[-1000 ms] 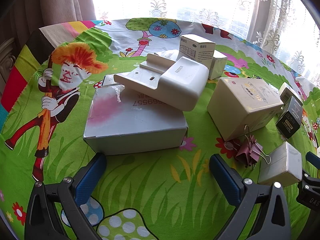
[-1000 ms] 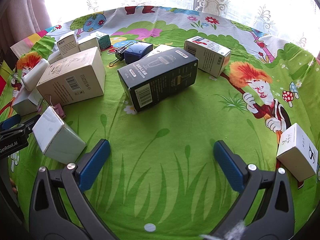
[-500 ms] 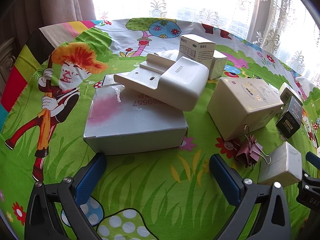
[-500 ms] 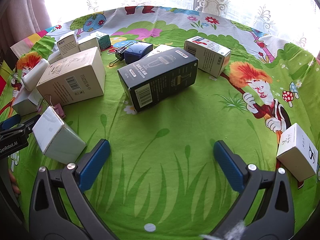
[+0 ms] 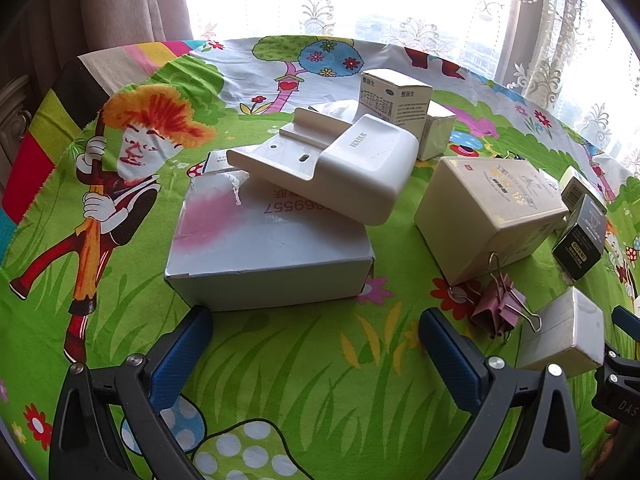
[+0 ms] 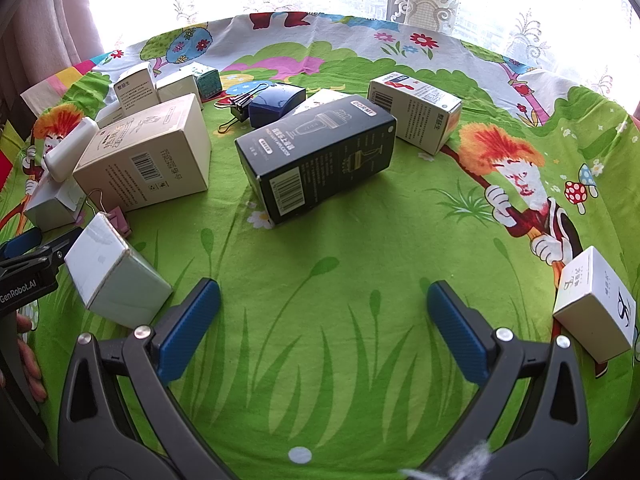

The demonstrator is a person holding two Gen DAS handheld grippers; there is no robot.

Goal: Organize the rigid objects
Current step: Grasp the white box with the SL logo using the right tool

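My left gripper (image 5: 316,344) is open and empty, just in front of a flat grey box (image 5: 268,248) with a white plastic holder (image 5: 340,160) lying on top. A cream box (image 5: 488,212), a pink binder clip (image 5: 496,312) and a small white box (image 5: 564,336) lie to its right. My right gripper (image 6: 322,316) is open and empty over bare green cloth. Ahead of it lies a black box (image 6: 320,160), with a cream box (image 6: 148,160) to the left and a small white box (image 6: 116,280) close by its left finger.
A cartoon-print cloth (image 6: 360,240) covers the round table. Further back are a blue case (image 6: 276,104), a black binder clip (image 6: 236,106), a white box with red print (image 6: 416,108) and small boxes (image 6: 136,88). A white box (image 6: 596,304) stands at the right edge. Curtained windows are behind.
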